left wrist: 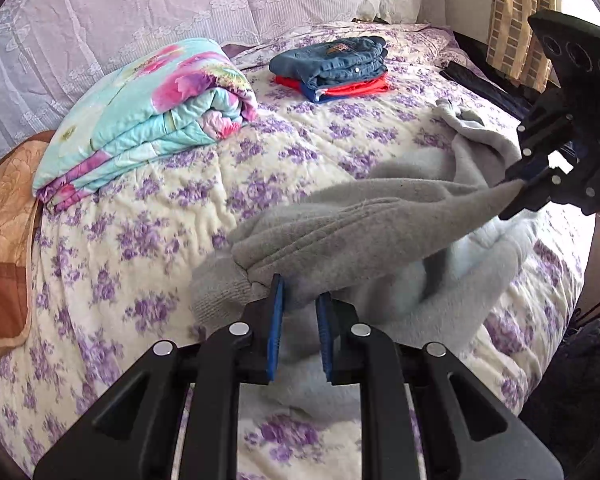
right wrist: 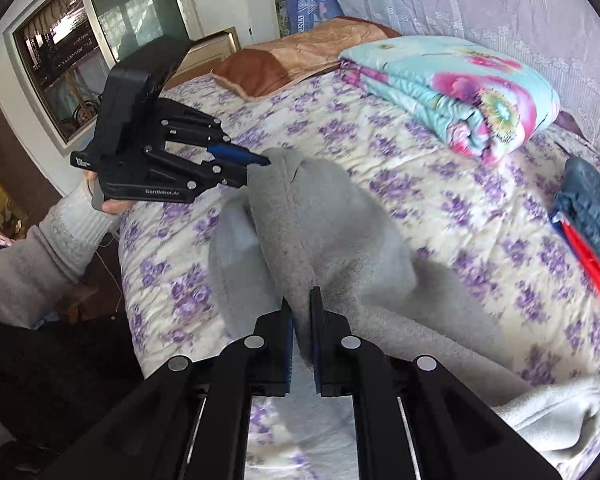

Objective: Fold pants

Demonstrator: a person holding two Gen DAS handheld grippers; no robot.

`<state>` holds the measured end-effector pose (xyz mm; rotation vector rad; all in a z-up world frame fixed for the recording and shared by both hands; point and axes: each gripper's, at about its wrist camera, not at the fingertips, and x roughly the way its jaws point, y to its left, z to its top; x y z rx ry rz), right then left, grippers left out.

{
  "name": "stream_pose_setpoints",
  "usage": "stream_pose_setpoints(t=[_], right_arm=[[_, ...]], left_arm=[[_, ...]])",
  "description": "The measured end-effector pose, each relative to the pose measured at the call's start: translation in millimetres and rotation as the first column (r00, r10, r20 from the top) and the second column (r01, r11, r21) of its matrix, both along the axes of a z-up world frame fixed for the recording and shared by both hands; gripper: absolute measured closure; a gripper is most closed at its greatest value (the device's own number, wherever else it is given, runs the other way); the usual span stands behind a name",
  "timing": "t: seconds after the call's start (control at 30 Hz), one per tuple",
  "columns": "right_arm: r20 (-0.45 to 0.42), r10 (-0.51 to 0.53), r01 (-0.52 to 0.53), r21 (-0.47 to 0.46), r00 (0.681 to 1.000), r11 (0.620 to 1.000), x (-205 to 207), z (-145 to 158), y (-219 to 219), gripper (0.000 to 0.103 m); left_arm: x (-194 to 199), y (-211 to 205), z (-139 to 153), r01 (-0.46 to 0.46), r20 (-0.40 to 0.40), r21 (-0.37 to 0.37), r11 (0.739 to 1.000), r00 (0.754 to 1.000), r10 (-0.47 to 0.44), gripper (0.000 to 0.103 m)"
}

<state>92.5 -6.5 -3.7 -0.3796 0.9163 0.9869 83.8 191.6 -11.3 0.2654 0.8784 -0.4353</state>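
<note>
Grey fleece pants (left wrist: pixel 364 220) lie partly lifted over the flowered bedspread (left wrist: pixel 140 240). My left gripper (left wrist: pixel 298 292) is shut on one end of the pants near the ribbed cuff. My right gripper (left wrist: pixel 512 196) is shut on the other end at the right and holds it up, so the cloth is stretched between the two. In the right wrist view my right gripper (right wrist: pixel 302 300) pinches the grey pants (right wrist: pixel 320 220), and my left gripper (right wrist: pixel 256 166) grips their far end at the bed's left edge.
A folded turquoise and pink quilt (left wrist: pixel 148 112) lies at the back left of the bed. A stack of folded jeans and red clothes (left wrist: pixel 332 68) sits at the back. A brown pillow (left wrist: pixel 4 240) is at the left. A window (right wrist: pixel 80 52) is beyond the bed.
</note>
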Motion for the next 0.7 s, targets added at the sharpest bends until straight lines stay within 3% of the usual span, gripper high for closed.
stream_pose_setpoints(t=[0.1,0.17,0.3,0.33,0.5,0.57,0.6,0.7], right_arm=[[-0.037,0.010,-0.010,-0.020,0.999,1.000,-33,-27,9,0.093],[-0.055,0.005,-0.007,-0.043,0.998,0.999,-44,-48,13,0.093],[-0.172,-0.124,0.118,-0.043,0.977,0.992,-30,-99,12,0.093],[-0.192,-0.149,0.147,-0.020,0.970,0.989,-28,-105,9,0.093],[-0.154,-0.192,0.206,0.081,0.969,0.975,-45,-107,-1,0.090],[-0.120,-0.208,0.221,0.107,0.971,0.969,-55,-108,-3,0.090],[-0.101,-0.215,0.225,0.113,0.971,0.968,-59,-108,-3,0.090],[-0.067,-0.232,0.239,0.122,0.970,0.963,-62,-109,-3,0.090]], left_arm=[[-24,2,-18,-0.009,-0.005,0.013,1.000,1.000,0.010,0.087],[-33,6,-28,-0.021,-0.030,-0.018,1.000,0.999,0.020,0.086],[-49,13,-47,-0.023,-0.084,-0.060,0.998,0.996,0.018,0.079],[-53,17,-48,-0.035,-0.089,-0.075,0.997,0.996,0.028,0.073],[-86,41,-18,-0.083,0.002,-0.208,0.974,0.996,0.086,0.070],[-88,42,4,-0.091,0.039,-0.278,0.956,0.994,0.106,0.042],[-84,38,13,-0.104,0.046,-0.296,0.949,0.991,0.124,0.035],[-63,12,29,-0.098,0.011,-0.348,0.932,0.994,0.108,0.030]])
